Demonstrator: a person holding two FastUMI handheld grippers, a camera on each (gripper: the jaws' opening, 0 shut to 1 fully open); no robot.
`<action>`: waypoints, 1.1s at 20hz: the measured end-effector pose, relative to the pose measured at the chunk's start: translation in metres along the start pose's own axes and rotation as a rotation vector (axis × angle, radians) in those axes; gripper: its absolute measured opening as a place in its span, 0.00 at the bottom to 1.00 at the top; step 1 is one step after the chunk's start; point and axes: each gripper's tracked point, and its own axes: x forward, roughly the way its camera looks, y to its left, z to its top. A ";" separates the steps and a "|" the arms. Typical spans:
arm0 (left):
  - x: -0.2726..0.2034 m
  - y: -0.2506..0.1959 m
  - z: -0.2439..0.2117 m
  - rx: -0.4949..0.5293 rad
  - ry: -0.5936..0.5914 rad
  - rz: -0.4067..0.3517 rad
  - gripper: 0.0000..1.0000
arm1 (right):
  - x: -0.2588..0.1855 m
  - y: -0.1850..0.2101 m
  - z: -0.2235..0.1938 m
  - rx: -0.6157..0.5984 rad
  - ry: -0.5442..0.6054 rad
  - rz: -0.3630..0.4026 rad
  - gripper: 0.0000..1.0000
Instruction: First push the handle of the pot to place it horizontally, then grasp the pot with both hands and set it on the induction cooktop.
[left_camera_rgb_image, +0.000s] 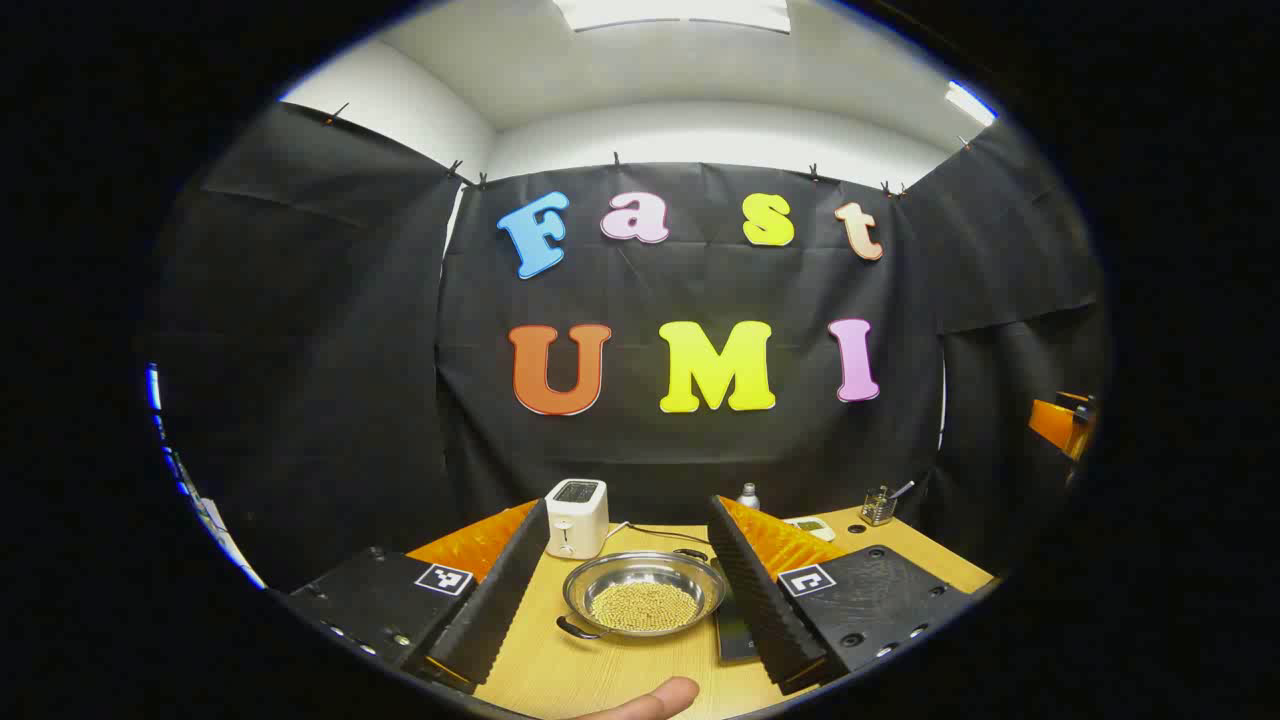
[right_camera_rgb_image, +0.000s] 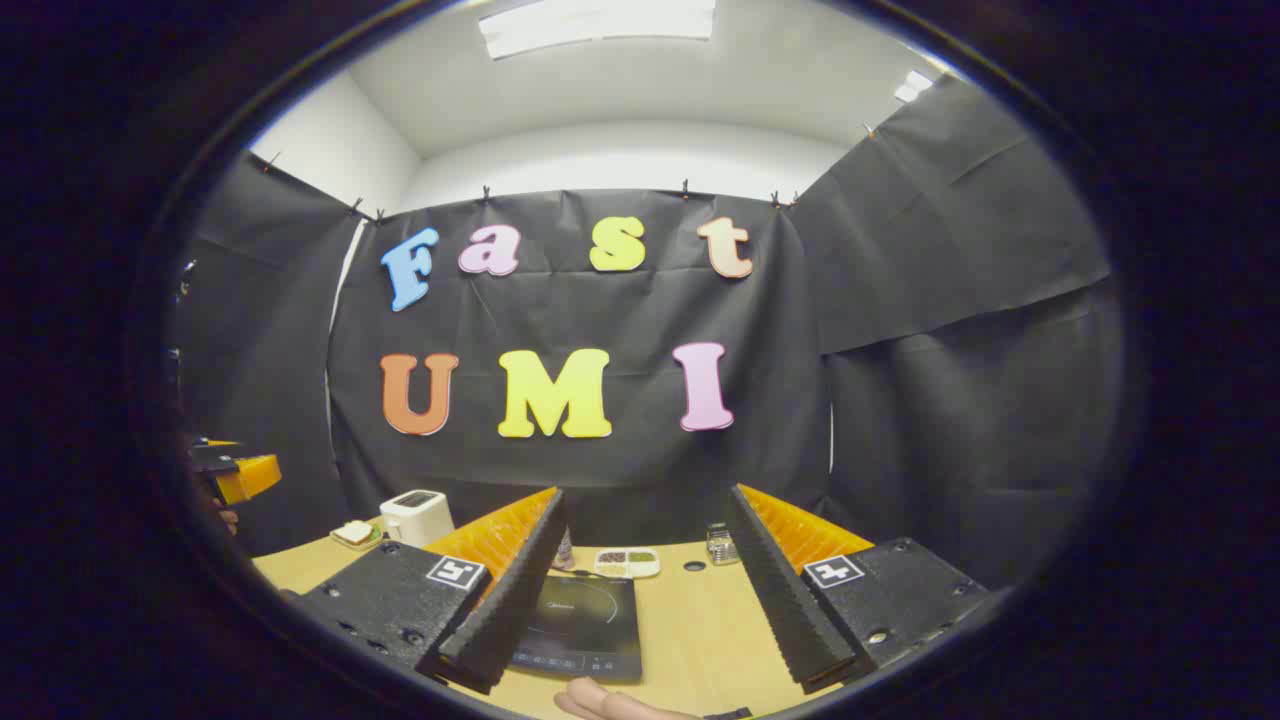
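Observation:
In the left gripper view a steel pot (left_camera_rgb_image: 643, 595) with yellowish grains in it sits on the wooden table (left_camera_rgb_image: 560, 670), between my fingers. Its two dark handles lie on a diagonal, one at the near left (left_camera_rgb_image: 578, 629) and one at the far right (left_camera_rgb_image: 692, 553). My left gripper (left_camera_rgb_image: 630, 506) is open above the table, with nothing held. The black induction cooktop (right_camera_rgb_image: 585, 625) lies flat just right of the pot, its edge (left_camera_rgb_image: 735, 635) partly behind my right finger. In the right gripper view my right gripper (right_camera_rgb_image: 645, 494) is open over the cooktop.
A white toaster (left_camera_rgb_image: 577, 517) stands behind the pot, with a cable trailing right. Farther back are a small bottle (left_camera_rgb_image: 747, 495), a cup of utensils (left_camera_rgb_image: 880, 505) and a divided dish (right_camera_rgb_image: 627, 562). A plate with bread (right_camera_rgb_image: 355, 533) sits left of the toaster (right_camera_rgb_image: 415, 515). A glass jar (right_camera_rgb_image: 720, 543) stands at the back.

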 end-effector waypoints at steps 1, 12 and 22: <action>-0.001 0.000 0.003 -0.005 -0.005 -0.002 0.95 | 0.000 -0.002 0.000 0.003 0.002 -0.002 0.98; -0.004 0.003 0.006 -0.019 -0.027 -0.006 0.95 | -0.014 0.005 0.017 -0.023 -0.056 0.010 0.98; 0.001 0.018 -0.002 -0.007 -0.041 0.027 0.95 | -0.014 0.016 0.007 -0.040 -0.051 0.028 0.98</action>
